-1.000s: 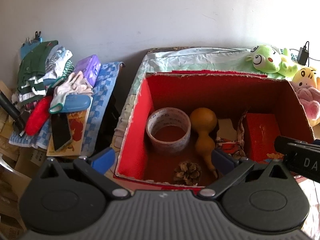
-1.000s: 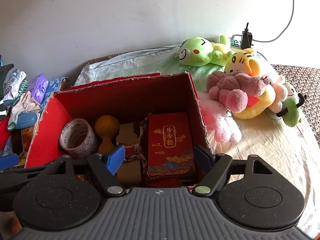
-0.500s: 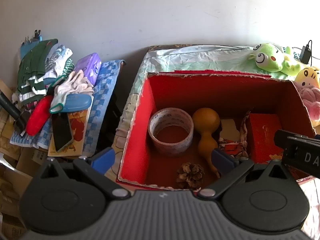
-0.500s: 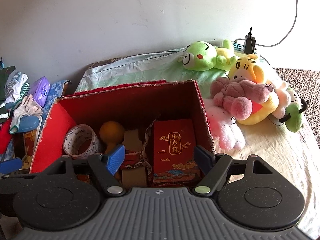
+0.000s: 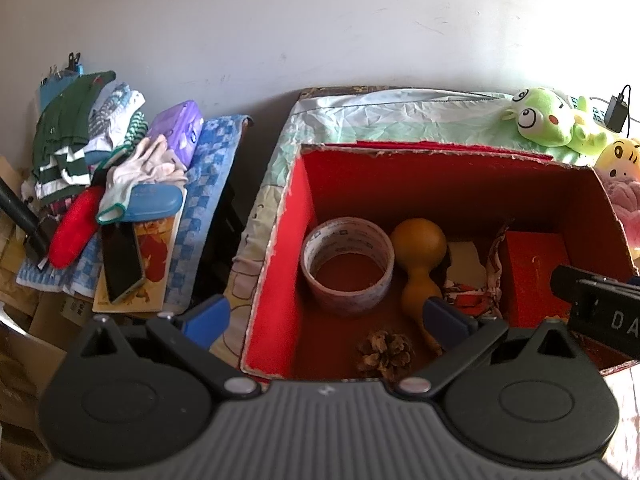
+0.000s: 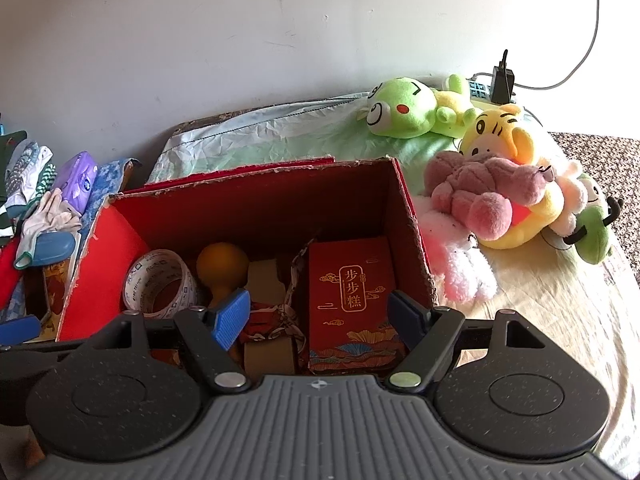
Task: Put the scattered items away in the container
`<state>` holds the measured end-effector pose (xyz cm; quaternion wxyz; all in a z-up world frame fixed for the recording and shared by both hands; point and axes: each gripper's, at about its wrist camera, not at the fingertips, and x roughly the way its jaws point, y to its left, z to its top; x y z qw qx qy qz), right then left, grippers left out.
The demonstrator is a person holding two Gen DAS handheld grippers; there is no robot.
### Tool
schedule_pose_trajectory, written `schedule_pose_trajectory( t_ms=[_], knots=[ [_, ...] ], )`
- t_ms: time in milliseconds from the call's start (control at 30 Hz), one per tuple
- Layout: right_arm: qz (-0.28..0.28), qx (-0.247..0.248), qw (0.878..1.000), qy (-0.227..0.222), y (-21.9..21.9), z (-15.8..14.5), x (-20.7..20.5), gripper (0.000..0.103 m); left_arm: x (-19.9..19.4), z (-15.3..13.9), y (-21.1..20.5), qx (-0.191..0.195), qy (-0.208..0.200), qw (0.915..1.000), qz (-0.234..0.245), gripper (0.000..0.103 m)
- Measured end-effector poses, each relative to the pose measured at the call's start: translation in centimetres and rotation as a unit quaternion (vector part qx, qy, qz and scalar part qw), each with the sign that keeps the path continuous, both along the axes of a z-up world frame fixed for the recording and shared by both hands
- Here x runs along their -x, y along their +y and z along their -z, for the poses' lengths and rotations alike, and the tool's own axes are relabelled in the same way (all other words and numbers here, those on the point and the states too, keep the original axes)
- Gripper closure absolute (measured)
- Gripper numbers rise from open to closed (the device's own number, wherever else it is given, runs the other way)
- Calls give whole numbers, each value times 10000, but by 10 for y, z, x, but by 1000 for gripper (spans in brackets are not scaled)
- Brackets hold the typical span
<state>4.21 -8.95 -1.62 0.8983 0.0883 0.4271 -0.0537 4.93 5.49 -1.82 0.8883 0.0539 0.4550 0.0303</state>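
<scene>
Both grippers, left (image 5: pixel 324 314) and right (image 6: pixel 318 314), spread wide and empty above the red box (image 6: pixel 416 240); tape roll (image 5: pixel 347 266), gourd (image 5: pixel 420 256) already inside; next, judged: lift clear, mind the wall.

This is looking like a lived-in room of a home. Plush toys, among them a green frog plush (image 6: pixel 402 108) and a yellow tiger plush (image 6: pixel 505 136), are lying on a surface covered with a wrinkled cloth (image 6: pixel 256 132). Beside it, folded clothes (image 5: pixel 72 140), white gloves (image 5: pixel 140 172) and a phone (image 5: pixel 120 260) are piling up against a plain white wall (image 5: pixel 280 20).
</scene>
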Motion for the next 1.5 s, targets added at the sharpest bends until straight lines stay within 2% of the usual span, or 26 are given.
schedule_pose_trajectory(
  t_ms=[1500],
  knots=[
    [-53, 72, 9999, 47, 3, 7, -9, 25, -13, 5, 5, 59, -57, 10000, 47, 1]
  ],
)
